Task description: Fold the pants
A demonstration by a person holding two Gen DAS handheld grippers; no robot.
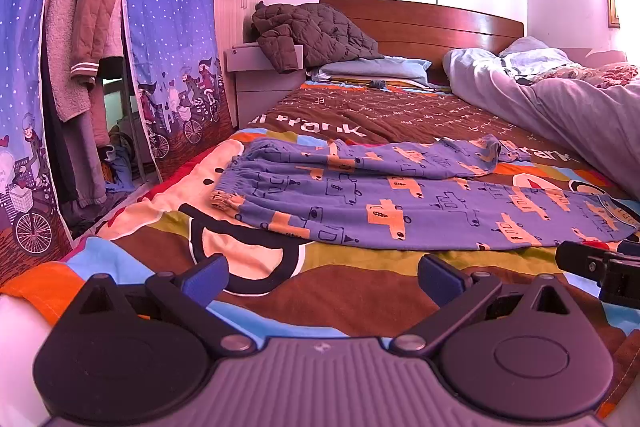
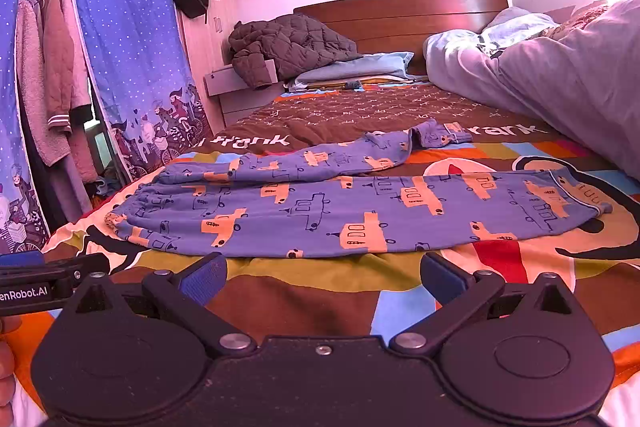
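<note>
Blue pants with orange car prints lie spread on the patterned bedspread, waistband at the left, both legs running right, the far leg crumpled. They also show in the right wrist view. My left gripper is open and empty, hovering short of the near edge of the pants. My right gripper is open and empty, likewise in front of the near leg. The right gripper's tip shows at the right edge of the left wrist view; the left gripper shows at the left edge of the right wrist view.
A lilac duvet is heaped along the bed's right side. A dark quilted jacket and a pillow lie at the wooden headboard. A curtained wardrobe with hanging clothes stands left of the bed.
</note>
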